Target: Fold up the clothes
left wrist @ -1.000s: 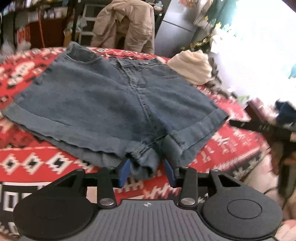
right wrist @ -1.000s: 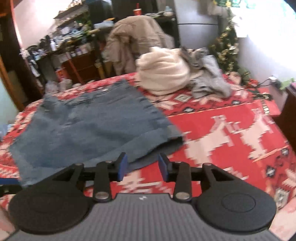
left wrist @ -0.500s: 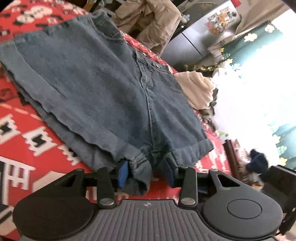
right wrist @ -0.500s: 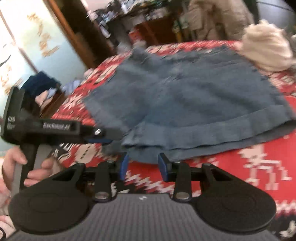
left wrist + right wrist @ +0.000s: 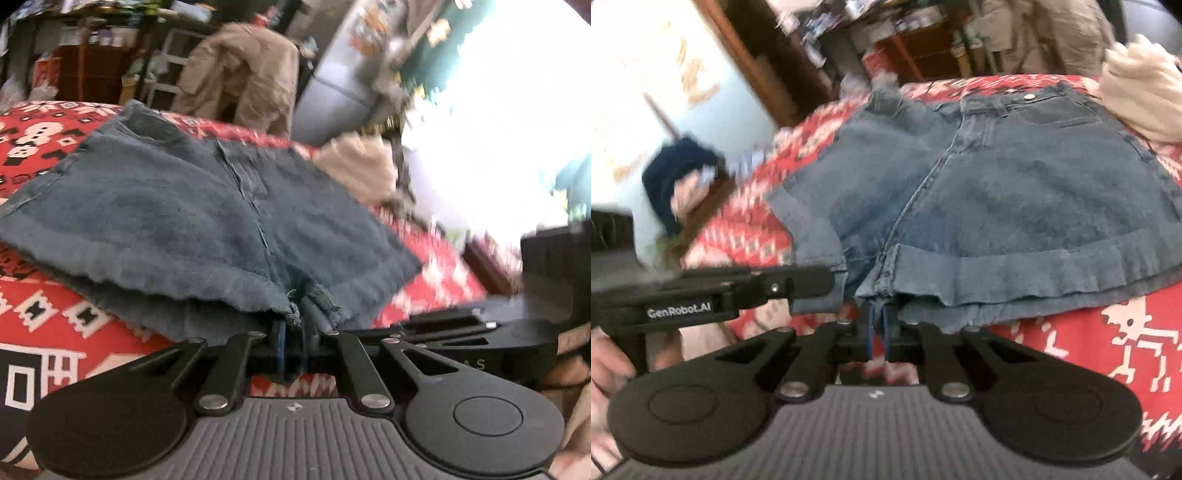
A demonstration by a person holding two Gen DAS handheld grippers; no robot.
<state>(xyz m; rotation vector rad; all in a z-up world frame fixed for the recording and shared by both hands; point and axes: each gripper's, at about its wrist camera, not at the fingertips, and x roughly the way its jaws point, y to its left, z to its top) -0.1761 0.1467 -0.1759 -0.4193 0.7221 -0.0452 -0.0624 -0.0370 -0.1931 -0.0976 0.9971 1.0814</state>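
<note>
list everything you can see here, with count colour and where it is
denim shorts: one, blue, spread flat on the blanket, waistband at the far side
blanket: one, red with white and black pattern, under the shorts
cream garment: one, bundled, beside the waistband
tan jacket: one, hanging behind the blanket
dark blue bundle: one, blurred, off the blanket's edge
left gripper: black, blue fingers shut on the crotch hem
right gripper: black, blue fingers shut on the same hem, next to the left
hand: one, holding the left gripper's handle
</note>
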